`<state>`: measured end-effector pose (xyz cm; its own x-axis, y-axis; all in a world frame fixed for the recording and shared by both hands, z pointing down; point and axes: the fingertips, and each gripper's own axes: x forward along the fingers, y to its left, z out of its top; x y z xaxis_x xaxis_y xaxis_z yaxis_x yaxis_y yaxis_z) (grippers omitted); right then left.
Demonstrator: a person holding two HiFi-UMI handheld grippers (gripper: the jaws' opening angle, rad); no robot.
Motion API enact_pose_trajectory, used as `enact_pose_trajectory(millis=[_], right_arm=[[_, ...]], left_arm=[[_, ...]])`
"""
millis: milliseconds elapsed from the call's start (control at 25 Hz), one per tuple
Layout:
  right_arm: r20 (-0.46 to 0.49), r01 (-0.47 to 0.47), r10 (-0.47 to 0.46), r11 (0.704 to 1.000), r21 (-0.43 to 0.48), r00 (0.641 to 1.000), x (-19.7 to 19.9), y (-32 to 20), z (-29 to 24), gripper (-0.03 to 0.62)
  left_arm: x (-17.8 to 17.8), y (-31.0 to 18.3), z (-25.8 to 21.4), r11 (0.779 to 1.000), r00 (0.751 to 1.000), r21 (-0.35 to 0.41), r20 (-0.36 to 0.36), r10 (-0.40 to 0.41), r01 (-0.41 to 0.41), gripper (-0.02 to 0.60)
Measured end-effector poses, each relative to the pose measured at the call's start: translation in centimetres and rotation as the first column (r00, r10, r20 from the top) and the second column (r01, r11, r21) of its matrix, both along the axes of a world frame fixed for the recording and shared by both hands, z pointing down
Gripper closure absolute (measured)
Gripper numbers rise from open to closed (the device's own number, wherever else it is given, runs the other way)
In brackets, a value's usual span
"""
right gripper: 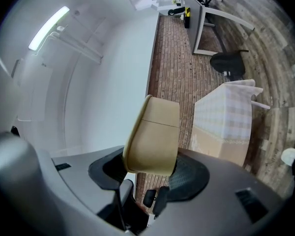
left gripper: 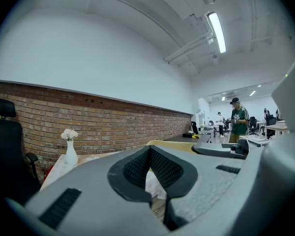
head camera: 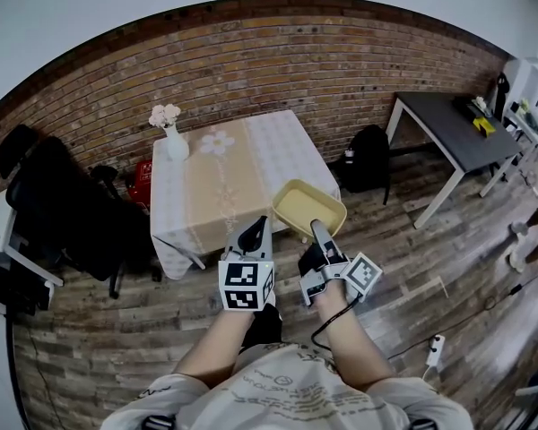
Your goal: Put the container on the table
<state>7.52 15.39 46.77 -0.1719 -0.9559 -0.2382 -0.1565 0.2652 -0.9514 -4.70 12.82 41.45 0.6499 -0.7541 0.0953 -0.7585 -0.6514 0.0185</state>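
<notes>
Right gripper (head camera: 317,229) fingers clamp the container (head camera: 310,206) rim; left gripper (head camera: 255,231) fingers closed, empty. Lower it level, fully over the tabletop (head camera: 217,182).

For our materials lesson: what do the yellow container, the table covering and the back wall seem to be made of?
Container: probably plastic, smooth matt pale yellow with rounded moulded corners. Table covering: fabric, printed, hanging in folds at the corners. Wall: brick, rough courses with mortar lines.

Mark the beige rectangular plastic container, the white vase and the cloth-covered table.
beige rectangular plastic container (head camera: 307,206): head view, inner floor.
white vase (head camera: 176,144): head view, body.
cloth-covered table (head camera: 217,186): head view, bare cloth top.
</notes>
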Motion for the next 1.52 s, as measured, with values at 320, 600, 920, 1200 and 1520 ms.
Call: enact_pose_trajectory(millis=[320,600,920,1200,1520], right_arm=[[-0.012,-0.003,0.003,1.000,0.006,1.000,2.4,-4.7,0.4,0.382],[-0.016,-0.011,0.011,1.000,-0.003,1.000,4.9,-10.1,0.9,0.382],[-0.007,-0.001,0.001,0.999,-0.035,1.000,7.0,-18.0,2.3,0.382],[0.009,0.013,-0.012,0.998,-0.055,1.000,8.1,-26.9,3.0,0.382],[0.013,0.034,-0.033,0.997,-0.063,0.999,8.6,-36.4,3.5,0.382]], left_arm=[[2.4,-4.7,0.3,1.000,1.000,0.009,-0.013,0.008,-0.008,0.575],[4.4,-10.0,1.0,1.000,1.000,0.002,-0.007,0.009,-0.009,0.575],[7.1,-17.9,1.6,1.000,1.000,-0.017,-0.012,0.021,-0.021,0.575],[7.2,-26.8,2.5,0.999,1.000,-0.045,-0.011,-0.006,0.006,0.575],[8.0,-36.2,2.5,0.998,1.000,-0.055,-0.013,-0.017,0.016,0.575]])
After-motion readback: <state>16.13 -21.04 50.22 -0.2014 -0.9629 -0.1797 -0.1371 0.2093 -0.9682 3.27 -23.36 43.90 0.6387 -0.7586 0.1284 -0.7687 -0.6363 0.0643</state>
